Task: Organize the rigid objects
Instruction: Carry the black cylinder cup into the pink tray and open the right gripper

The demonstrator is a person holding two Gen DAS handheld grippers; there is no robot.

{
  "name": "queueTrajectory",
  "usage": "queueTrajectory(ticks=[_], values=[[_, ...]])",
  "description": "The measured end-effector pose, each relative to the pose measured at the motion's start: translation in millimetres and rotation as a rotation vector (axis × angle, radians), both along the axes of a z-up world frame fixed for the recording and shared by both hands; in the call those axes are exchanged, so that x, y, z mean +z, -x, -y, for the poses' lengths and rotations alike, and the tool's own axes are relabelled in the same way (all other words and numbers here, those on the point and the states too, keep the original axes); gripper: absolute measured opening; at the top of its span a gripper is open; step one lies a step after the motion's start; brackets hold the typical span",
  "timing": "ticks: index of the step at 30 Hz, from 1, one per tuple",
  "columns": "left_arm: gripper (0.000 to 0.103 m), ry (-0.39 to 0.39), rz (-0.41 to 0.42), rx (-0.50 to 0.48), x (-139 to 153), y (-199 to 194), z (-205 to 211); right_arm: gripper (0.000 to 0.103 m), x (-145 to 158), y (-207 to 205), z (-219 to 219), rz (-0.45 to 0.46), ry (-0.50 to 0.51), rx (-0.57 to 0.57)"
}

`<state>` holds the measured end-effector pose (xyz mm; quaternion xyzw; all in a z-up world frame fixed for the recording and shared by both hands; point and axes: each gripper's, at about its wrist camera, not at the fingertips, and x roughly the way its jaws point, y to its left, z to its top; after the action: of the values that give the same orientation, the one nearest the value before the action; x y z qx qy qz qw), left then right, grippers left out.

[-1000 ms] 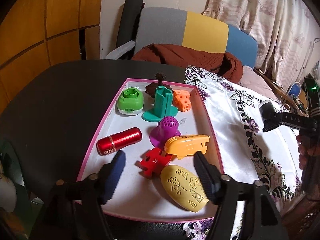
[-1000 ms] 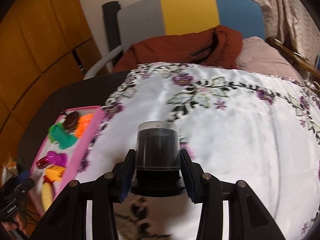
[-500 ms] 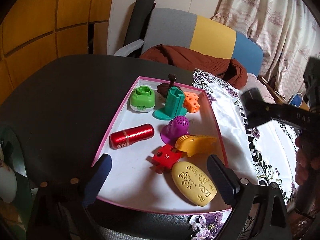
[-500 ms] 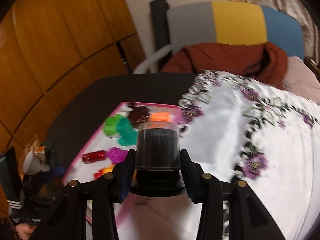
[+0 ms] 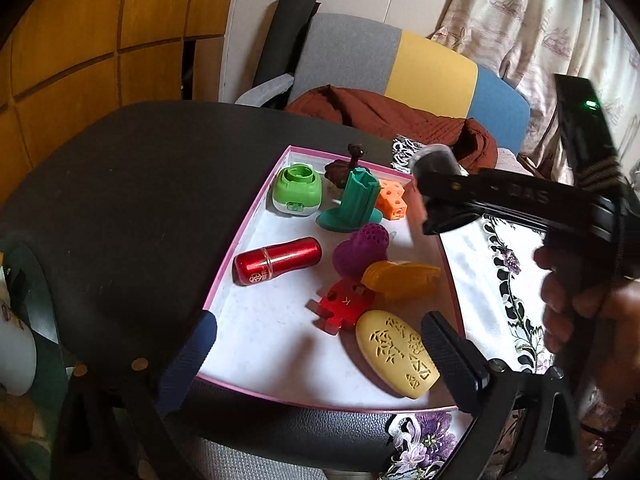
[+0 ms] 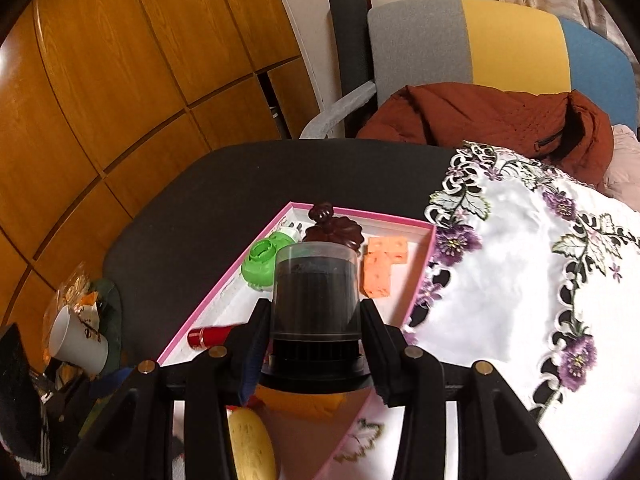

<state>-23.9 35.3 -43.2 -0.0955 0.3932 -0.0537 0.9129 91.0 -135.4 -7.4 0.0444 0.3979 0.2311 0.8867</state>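
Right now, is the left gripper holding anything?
No, the left gripper has jaws opening wide above the pink tray, with nothing clamped between its pads.

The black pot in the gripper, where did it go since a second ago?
The right gripper carried the black pot sideways off the flowery cloth to above the pink tray, still clamped on it. The left gripper spread its jaws wide, and they are still opening, nothing between them. The toys in the tray, like the red tube, stayed put.
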Motion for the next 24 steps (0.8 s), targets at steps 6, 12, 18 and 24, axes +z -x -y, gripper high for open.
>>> queueTrajectory(ticks=[6,12,18,24], values=[[0.103,-0.022,0.004,-0.021,3,5,7,0.044,-21,-16,-11,0.010,0.031,-0.025],[0.103,-0.051,0.001,-0.034,3,8,14,0.044,-41,-26,-15,-0.003,0.065,-0.041],[0.103,-0.062,-0.012,-0.014,2,6,12,0.045,-44,-14,-8,-0.012,0.075,-0.037],[0.103,-0.052,-0.032,0.003,0,5,9,0.045,-37,6,-14,0.017,0.168,0.020]])
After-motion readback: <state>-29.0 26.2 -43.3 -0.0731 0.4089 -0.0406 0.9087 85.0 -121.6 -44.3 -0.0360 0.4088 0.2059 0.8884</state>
